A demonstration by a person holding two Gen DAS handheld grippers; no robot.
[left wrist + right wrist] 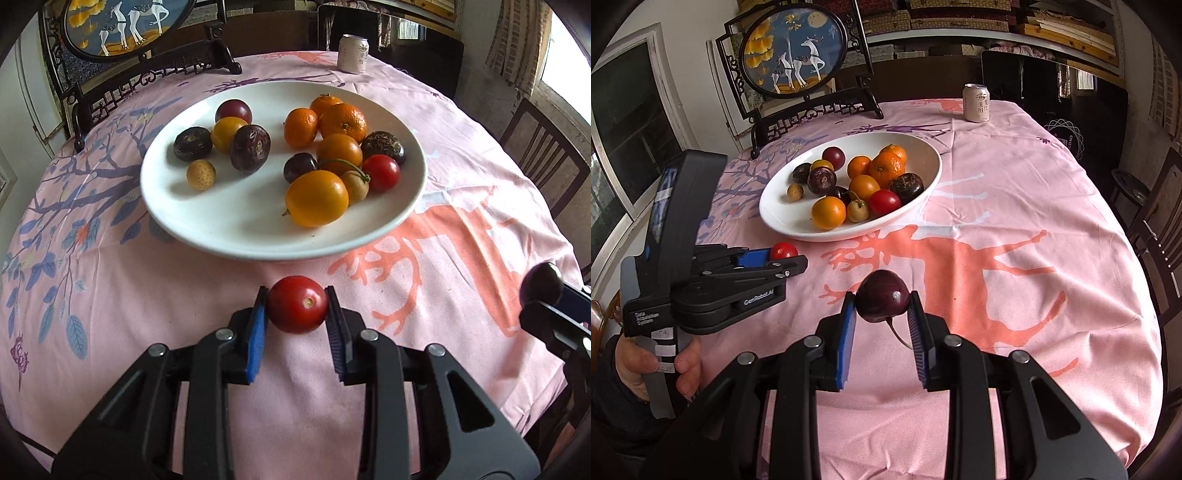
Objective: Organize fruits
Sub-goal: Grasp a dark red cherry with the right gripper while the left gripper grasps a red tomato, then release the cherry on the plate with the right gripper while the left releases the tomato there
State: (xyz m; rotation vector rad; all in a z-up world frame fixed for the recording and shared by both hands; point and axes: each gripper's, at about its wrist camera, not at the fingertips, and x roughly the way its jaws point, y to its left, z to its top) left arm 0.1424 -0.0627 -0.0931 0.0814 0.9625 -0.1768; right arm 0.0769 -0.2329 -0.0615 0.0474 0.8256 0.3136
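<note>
A white plate (229, 236) (923, 155) on the pink tablecloth holds several fruits: dark ones and a yellow one on its left, oranges, a red tomato (381, 172) and others on its right. My left gripper (297, 295) is shut on a red tomato (297, 304), held just short of the plate's near rim; it also shows in the right wrist view (783, 251). My right gripper (882, 299) is shut on a dark purple fruit (882, 297) with a stem, to the right of the left gripper and nearer than the plate.
A drink can (353, 53) (976, 102) stands at the far side of the table. A framed deer picture on a dark stand (798, 55) is at the back left. Wooden chairs (543, 155) stand at the table's right edge.
</note>
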